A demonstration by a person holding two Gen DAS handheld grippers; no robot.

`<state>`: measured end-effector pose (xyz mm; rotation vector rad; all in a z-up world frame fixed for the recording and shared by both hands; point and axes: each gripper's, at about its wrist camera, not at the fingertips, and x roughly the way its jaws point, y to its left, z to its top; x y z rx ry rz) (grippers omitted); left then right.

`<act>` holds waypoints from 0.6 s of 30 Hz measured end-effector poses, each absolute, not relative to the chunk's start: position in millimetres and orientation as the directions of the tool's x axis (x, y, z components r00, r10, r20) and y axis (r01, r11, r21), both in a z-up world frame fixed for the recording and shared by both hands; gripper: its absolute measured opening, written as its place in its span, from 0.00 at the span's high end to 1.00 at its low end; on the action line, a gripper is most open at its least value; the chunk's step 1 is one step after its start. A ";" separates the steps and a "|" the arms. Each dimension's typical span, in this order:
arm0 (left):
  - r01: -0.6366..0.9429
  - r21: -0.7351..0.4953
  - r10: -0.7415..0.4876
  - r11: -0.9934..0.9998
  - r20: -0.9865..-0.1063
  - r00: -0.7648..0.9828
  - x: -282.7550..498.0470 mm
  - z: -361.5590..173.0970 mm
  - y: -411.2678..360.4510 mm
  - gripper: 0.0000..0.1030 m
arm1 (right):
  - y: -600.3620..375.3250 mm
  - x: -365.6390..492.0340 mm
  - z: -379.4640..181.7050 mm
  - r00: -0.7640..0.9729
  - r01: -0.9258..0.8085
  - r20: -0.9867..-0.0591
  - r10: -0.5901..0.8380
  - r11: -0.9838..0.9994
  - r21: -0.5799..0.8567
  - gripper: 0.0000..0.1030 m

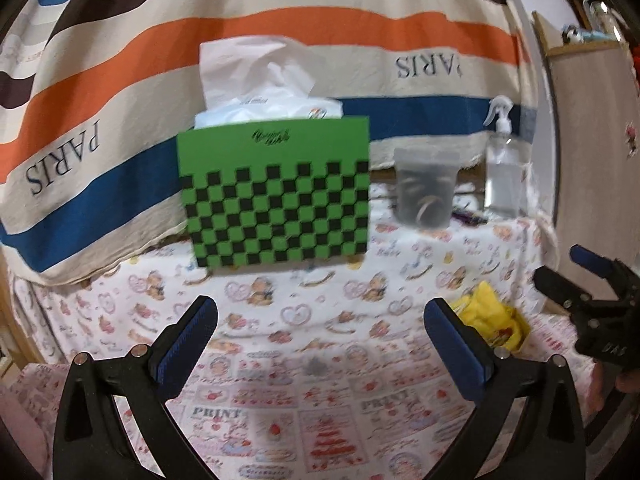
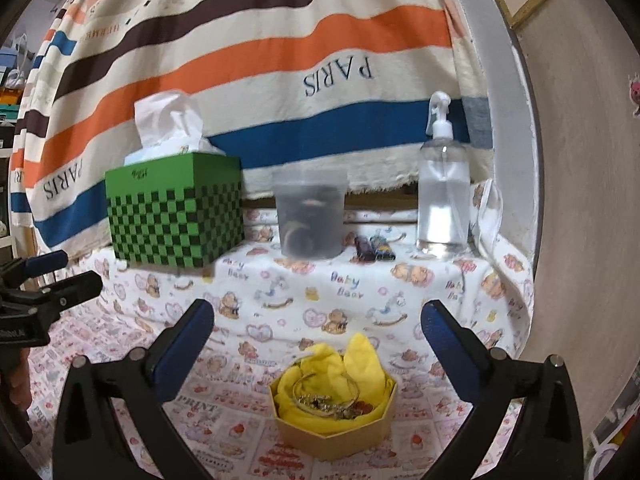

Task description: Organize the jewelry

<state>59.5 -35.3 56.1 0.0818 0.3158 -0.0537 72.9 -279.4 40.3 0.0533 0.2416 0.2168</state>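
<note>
Left gripper (image 1: 320,320): jaws spread wide, empty.
Right gripper (image 2: 318,324): jaws spread wide, empty, above jewelry box (image 2: 334,434).
Jewelry box: yellow-lined, holding bangles (image 2: 320,398), near table's front edge.

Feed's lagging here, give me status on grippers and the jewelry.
Both hand-held grippers open, empty: left, right. Jewelry in yellow-lined box, under right gripper. Nothing in the way.
</note>
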 end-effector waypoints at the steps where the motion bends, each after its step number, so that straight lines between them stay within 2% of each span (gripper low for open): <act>1: 0.049 0.076 -0.023 0.996 -0.311 0.950 59.6 52.3 -33.6 0.01 | -278.6 73.7 37.5 0.945 -0.209 -0.238 0.224 0.974 0.086 0.00; 3: 0.023 0.067 -0.001 0.997 -0.313 0.950 60.6 44.2 -29.1 0.01 | -276.1 75.3 32.6 0.940 -0.213 -0.252 0.229 0.973 0.089 0.00; 8: 0.066 0.045 -0.046 0.997 -0.346 0.937 62.8 28.2 -22.3 0.01 | -269.9 76.8 22.7 0.933 -0.217 -0.274 0.231 0.973 0.081 0.00; 12: 0.057 0.045 -0.037 0.997 -0.355 0.934 62.3 20.7 -23.2 0.01 | -265.8 76.9 17.9 0.931 -0.217 -0.287 0.228 0.974 0.068 0.00; 18: -0.002 0.047 0.017 0.999 -0.314 0.949 58.5 18.6 -18.5 0.01 | -263.1 76.9 11.6 0.929 -0.218 -0.295 0.225 0.974 0.057 0.00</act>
